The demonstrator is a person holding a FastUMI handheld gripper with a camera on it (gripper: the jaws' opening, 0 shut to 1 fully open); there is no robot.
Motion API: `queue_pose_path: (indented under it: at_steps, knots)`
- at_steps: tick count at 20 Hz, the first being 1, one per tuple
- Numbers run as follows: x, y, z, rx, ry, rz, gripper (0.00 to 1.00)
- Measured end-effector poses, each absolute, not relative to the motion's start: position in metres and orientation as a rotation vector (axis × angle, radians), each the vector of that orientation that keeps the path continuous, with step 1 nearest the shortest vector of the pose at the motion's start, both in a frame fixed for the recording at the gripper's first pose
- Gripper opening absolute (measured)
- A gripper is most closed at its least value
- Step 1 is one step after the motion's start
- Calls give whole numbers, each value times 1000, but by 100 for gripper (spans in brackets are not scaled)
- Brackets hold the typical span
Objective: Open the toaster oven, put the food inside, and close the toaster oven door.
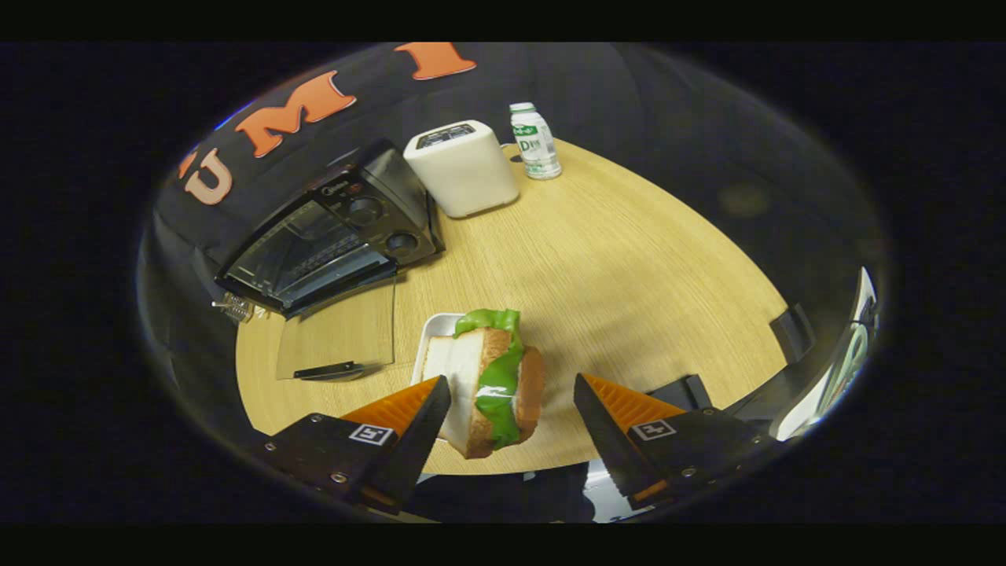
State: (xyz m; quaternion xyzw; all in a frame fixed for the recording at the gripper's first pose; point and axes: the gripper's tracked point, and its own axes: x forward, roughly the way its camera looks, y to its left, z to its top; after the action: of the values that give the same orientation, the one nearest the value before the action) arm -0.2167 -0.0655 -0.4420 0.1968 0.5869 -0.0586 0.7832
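Wooden tabletop (629, 259) below, oven (330, 236) door down; my jaws gape around the sandwich (495, 385), one side touching, the other clear. Closing off-centre could topple it off its tray (435, 330).

I am counting what is sitting in front of me. I am seeing one round wooden table (629, 259). I am seeing one black toaster oven (330, 236), and its one glass door (338, 338) is lying open and flat on the table. I am seeing one white toaster (462, 167) and one small bottle (535, 141). I am seeing one sandwich (491, 385) and one white plate (437, 330). I am seeing one gripper (511, 401) with two fingers, and they are standing apart.
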Motion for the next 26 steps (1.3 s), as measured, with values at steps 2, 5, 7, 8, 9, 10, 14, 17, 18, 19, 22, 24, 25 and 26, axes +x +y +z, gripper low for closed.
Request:
queue_pose_path:
  at_steps: [2, 5, 7, 8, 9, 10, 14, 17, 18, 19, 22, 24, 25, 26]
  knots:
    - [-213, -59, -446, 541, 1263, -128, 90]
    - [-213, -50, -449, 712, 1291, -126, 73]
    - [-208, -48, -445, 802, 1279, -107, 57]
    - [-205, -48, -440, 829, 1262, -104, 48]
    - [-204, -51, -438, 827, 1250, -110, 42]
    - [-203, -56, -437, 817, 1240, -110, 37]
    - [-190, -62, -413, 856, 1181, -81, 33]
    - [-170, -54, -384, 960, 1095, -40, 32]
    - [-165, -48, -375, 997, 1066, -22, 32]
    - [-158, -41, -367, 1031, 1042, 2, 32]
    - [-139, -13, -352, 1103, 989, 64, 32]
    - [-125, 7, -353, 1123, 981, 83, 32]
    - [-118, 20, -354, 1133, 980, 96, 32]
    - [-113, 31, -354, 1143, 979, 112, 32]
